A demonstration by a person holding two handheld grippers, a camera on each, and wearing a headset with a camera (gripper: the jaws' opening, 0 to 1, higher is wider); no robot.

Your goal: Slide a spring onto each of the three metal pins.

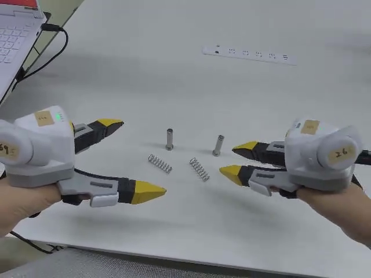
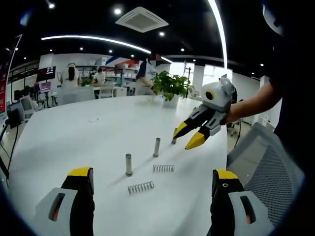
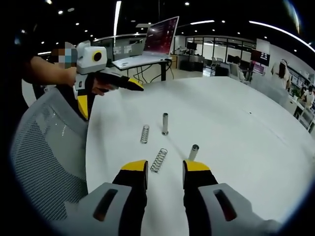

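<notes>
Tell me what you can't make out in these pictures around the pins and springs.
Left gripper view: small grey stub half hidden behind a tip of the right gripper; pin or not, cannot tell.
Head view: laptop cut off by the top-left edge.
Head view: power strip, socket details too small to make out.

Bright, even light from above washes the white bench [image 1: 116, 75] nearly featureless in the head view, which is sharp throughout. Shadows on the bench are soft and faint, as beside the pin [image 2: 128, 164] in the left gripper view. Above the bench a strip light [image 2: 216, 24] and ceiling spots [image 2: 117, 11] glare against darkness. The fisheye bends the bench's edge in both gripper views.
</notes>
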